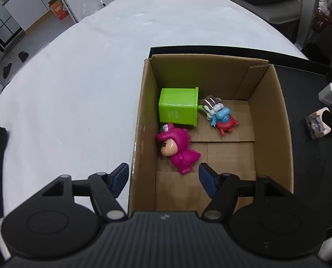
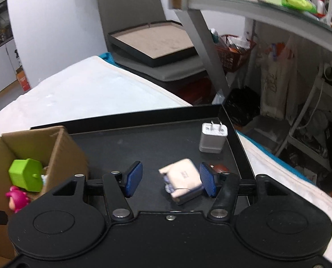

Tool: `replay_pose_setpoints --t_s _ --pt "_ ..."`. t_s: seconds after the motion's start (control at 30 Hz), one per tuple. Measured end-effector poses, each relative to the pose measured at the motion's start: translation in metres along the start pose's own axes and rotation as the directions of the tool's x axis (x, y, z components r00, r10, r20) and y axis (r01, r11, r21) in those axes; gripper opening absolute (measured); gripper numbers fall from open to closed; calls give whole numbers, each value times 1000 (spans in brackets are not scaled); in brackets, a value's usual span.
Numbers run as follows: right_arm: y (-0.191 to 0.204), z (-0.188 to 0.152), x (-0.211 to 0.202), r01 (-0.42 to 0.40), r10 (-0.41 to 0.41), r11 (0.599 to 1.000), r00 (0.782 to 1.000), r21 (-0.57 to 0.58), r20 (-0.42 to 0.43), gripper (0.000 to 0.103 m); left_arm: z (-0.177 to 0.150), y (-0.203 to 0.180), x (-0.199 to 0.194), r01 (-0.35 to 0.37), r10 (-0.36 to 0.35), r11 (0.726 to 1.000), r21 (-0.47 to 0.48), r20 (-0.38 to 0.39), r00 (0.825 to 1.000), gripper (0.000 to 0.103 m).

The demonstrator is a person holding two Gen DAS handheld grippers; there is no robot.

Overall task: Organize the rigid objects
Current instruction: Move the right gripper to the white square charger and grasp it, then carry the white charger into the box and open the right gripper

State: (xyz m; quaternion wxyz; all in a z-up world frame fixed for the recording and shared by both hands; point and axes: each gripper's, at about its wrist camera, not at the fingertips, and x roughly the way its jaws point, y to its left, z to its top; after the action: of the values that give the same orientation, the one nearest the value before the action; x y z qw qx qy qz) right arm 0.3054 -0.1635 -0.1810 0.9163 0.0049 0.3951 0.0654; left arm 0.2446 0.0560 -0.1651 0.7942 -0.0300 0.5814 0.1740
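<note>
Hovering over the box point(image 1: 271, 120), the left gripper point(image 1: 163, 179) gapes empty above the pink toy point(image 1: 179, 149); green bin point(image 1: 178, 109) at twelve. The right gripper point(image 2: 169, 182) stands open around the beige toy point(image 2: 183, 182) on the tray point(image 2: 143, 143), charger point(image 2: 213, 138) at one o'clock.

Both views are evenly and brightly lit by diffuse indoor light. In the left wrist view the white bed cover point(image 1: 81, 84) is nearly overexposed; soft shadows fill the cardboard box point(image 1: 277, 120). Fisheye distortion bends straight edges towards every corner. The right wrist view is motion-blurred, most visibly on the white charger point(image 2: 213, 138) and the background shelving.
</note>
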Motion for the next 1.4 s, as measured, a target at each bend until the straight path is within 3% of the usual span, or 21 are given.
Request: replay_pose_setpoints --t_s 0.2,0.43,0.57,0.67,0.93,1.4 --pt "-10 -2 16 -54 56 998 997 31 -54 57 10 -6 10 -39 39 999 20 -4 999 69" --pt "-9 -9 33 -22 22 1000 997 -2 -73 57 15 -15 14 -51 52 998 28 -14 999 69" --pt "-4 -14 33 -8 5 999 998 -47 -68 42 16 -14 13 -50 51 998 29 -10 999 69" --pt "-7 -13 28 -48 46 999 995 -13 -89 42 13 -11 11 -50 50 999 20 -4 999 69" --pt "-5 -8 6 -93 94 995 992 21 -80 42 5 -1 2 -27 27 999 19 23 999 69" --pt "12 4 -29 -64 62 998 996 -27 -70 42 -11 24 4 65 -65 998 5 16 998 69"
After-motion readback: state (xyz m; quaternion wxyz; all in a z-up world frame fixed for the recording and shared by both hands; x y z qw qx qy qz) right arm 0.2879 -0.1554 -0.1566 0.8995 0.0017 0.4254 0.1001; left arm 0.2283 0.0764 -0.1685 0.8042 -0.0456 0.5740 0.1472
